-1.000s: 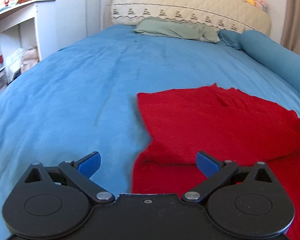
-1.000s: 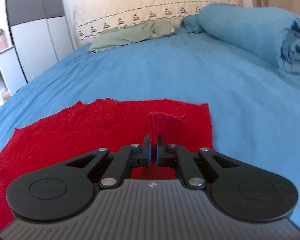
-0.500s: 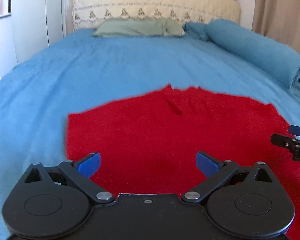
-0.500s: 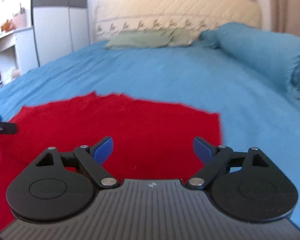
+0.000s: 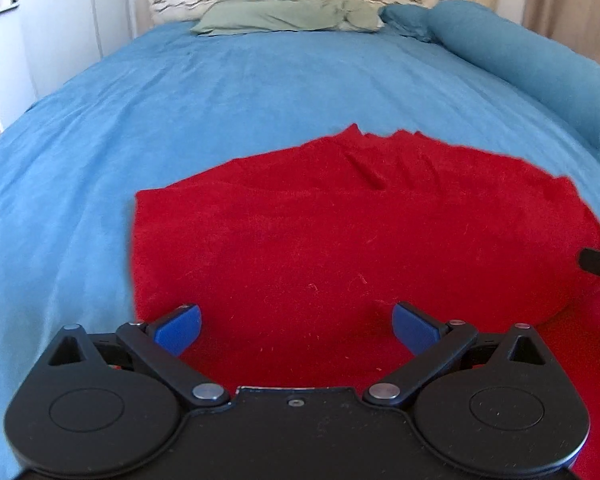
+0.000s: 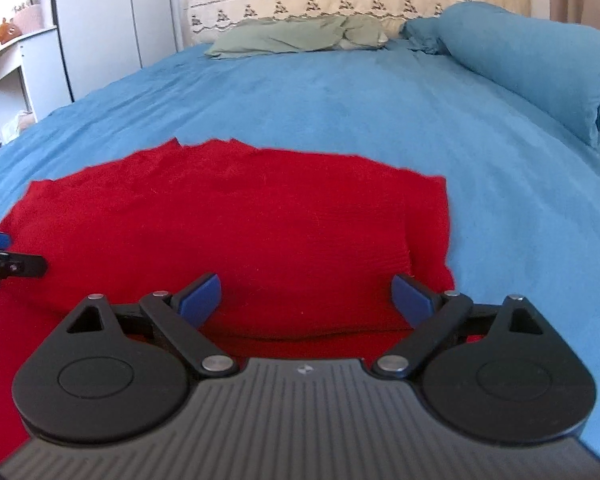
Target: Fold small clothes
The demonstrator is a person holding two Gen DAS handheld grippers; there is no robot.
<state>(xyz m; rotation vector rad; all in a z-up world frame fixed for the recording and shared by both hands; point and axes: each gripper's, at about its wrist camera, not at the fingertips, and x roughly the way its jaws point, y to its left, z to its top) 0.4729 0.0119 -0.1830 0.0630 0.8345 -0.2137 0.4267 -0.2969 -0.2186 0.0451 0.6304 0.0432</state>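
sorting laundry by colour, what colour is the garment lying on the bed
Red: the garment is plain solid red, shown best in the left wrist view.

Right grip let go, left side swung over the cloth

My right hand-held gripper [image 6: 306, 298], pinched on a raised tuft of the red garment [image 6: 260, 220] a second ago, has sprung wide; the tuft now lies flat. My left hand-held gripper [image 5: 296, 328] slid from the garment's edge to over its middle.

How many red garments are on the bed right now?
1: the red garment lies folded over on the blue bed, under both open grippers. Nothing else red shows; more could be outside view.
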